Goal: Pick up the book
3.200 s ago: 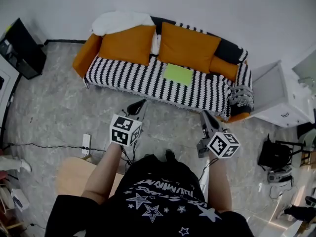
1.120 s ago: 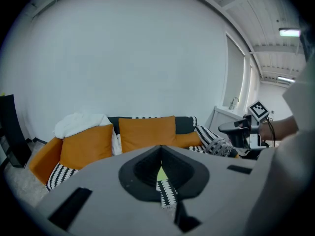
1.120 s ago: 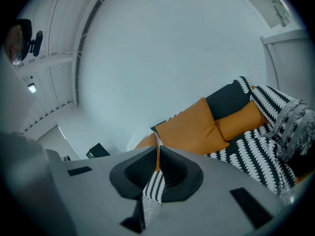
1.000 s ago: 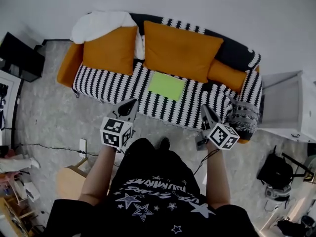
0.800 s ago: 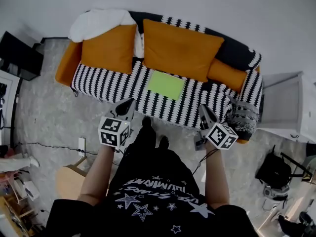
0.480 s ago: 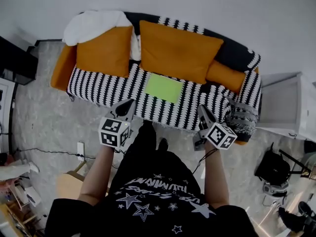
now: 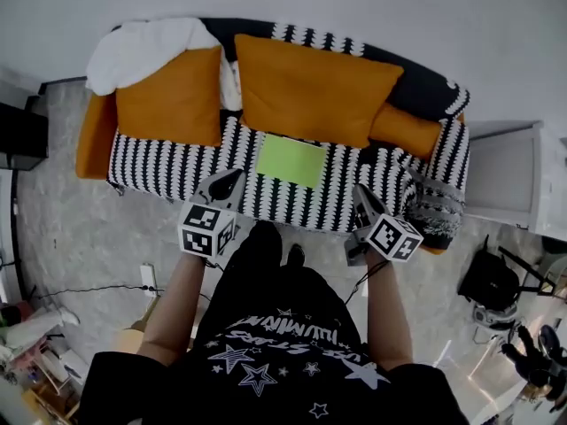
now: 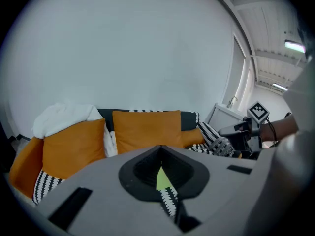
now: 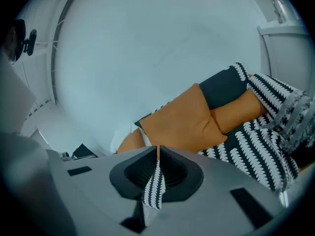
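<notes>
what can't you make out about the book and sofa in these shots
- Book, head view: cover print and thickness, too small and seen from above.
- Book, left gripper view: only a green sliver shows past the left gripper, whose body covers the rest.
- Book, right gripper view: none of it shows around the right gripper.
- Sofa, head view: the back left corner lies under a white blanket.

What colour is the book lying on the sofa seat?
The book is plain lime green; it shows best in the head view.
</notes>
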A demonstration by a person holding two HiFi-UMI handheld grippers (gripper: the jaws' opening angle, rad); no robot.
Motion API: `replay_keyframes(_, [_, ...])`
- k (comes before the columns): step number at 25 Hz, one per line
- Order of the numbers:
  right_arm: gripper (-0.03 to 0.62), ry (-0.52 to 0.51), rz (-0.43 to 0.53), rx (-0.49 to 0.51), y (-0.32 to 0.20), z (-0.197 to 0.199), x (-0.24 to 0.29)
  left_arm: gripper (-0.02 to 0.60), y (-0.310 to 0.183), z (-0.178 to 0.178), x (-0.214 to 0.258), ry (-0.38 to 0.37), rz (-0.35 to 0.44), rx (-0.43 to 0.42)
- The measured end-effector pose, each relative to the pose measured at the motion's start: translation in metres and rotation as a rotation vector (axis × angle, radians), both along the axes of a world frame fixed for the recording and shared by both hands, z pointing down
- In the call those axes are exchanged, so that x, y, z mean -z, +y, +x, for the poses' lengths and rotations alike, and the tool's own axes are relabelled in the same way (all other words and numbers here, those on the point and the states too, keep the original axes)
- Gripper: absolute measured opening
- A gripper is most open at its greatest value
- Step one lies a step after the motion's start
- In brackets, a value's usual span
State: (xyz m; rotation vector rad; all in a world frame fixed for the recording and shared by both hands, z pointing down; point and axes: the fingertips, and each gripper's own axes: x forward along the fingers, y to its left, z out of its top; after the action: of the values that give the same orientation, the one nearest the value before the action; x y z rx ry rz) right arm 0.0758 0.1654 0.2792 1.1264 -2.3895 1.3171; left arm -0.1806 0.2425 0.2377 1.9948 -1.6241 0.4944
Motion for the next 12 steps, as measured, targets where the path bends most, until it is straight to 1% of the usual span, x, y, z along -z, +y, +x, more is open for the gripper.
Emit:
replay_keyframes(7, [0.034, 0.035, -0.045, -0.061, -0.024, -0.021, -0.017, 0.005, -0.033, -0.027, -0.025, 0.033, -0.054, -0.058])
replay_keyframes(10, [0.034, 0.04, -0.071, -0.119, -0.037, -0.026, -0.027, 0.005, -0.047, -0.034, -0.034, 0.043, -0.072, -0.096])
replay_keyframes(12, [0.034, 0.032, -0.1, -0.158, -0.04, -0.029, -0.038, 0.005, -0.052, -0.033, -0.042, 0.053, -0.088, -0.137])
